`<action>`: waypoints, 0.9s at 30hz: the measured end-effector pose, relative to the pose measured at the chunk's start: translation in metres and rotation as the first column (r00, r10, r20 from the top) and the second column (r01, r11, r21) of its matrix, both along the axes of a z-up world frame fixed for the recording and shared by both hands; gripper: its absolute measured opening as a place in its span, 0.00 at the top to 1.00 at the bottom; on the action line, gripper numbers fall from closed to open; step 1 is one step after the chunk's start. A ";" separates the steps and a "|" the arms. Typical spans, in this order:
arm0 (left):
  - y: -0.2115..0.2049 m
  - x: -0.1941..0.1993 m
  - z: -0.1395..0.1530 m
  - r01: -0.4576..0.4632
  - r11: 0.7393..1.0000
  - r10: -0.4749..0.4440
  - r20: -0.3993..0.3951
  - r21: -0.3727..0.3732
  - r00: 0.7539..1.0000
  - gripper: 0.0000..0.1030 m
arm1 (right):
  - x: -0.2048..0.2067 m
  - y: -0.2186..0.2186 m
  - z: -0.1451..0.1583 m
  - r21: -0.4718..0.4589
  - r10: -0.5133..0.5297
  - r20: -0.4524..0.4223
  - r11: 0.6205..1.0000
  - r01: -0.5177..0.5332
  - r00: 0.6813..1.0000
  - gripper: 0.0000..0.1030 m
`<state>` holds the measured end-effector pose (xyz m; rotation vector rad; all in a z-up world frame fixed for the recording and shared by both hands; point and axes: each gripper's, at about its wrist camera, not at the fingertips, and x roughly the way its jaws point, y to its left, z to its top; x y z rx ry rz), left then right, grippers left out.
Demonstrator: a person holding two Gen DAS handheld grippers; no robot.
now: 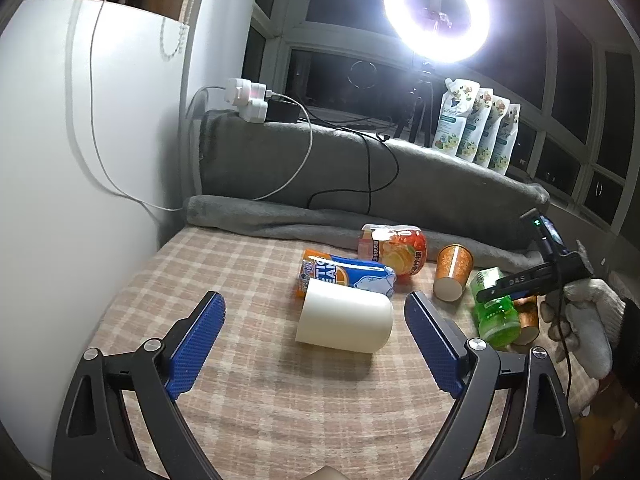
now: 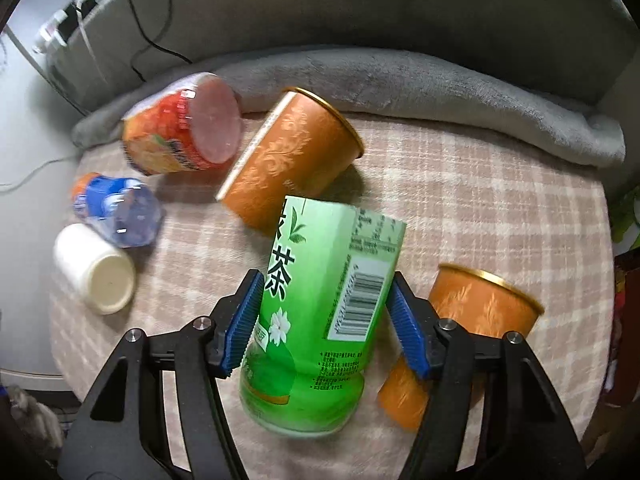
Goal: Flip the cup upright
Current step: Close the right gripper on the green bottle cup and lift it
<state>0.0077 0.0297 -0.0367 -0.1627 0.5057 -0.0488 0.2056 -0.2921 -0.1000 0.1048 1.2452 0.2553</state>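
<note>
A white cup (image 1: 345, 315) lies on its side on the checked cloth, just ahead of my open, empty left gripper (image 1: 315, 306); it also shows in the right wrist view (image 2: 94, 268). My right gripper (image 2: 323, 298) is shut on a green tea bottle (image 2: 320, 312), held tilted above the cloth; the gripper and bottle also show in the left wrist view (image 1: 496, 312). One orange paper cup (image 2: 288, 160) lies on its side beyond the bottle. A second orange cup (image 2: 476, 312) lies at the right, partly behind my right finger.
An orange-and-red drink cup (image 2: 180, 132) and a blue-and-orange bottle (image 2: 116, 208) lie at the left. A grey blanket roll (image 2: 400, 80) borders the far side. A ring light (image 1: 436, 12), cables and several pouches (image 1: 480, 124) stand behind.
</note>
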 end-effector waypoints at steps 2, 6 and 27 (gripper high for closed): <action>0.000 0.000 0.000 0.001 1.000 -0.001 -0.002 0.000 1.000 0.12 | -0.009 0.003 0.007 0.030 0.015 0.014 0.999 -0.015 1.000 0.38; -0.002 0.001 -0.002 0.004 1.000 -0.004 -0.006 0.002 1.000 0.12 | -0.025 0.014 0.011 0.086 0.050 0.034 0.995 -0.053 0.998 0.38; -0.011 0.009 -0.011 0.111 0.988 -0.123 -0.107 -0.110 0.987 0.14 | -0.075 0.101 0.003 0.160 0.336 0.008 0.929 -0.333 0.942 0.37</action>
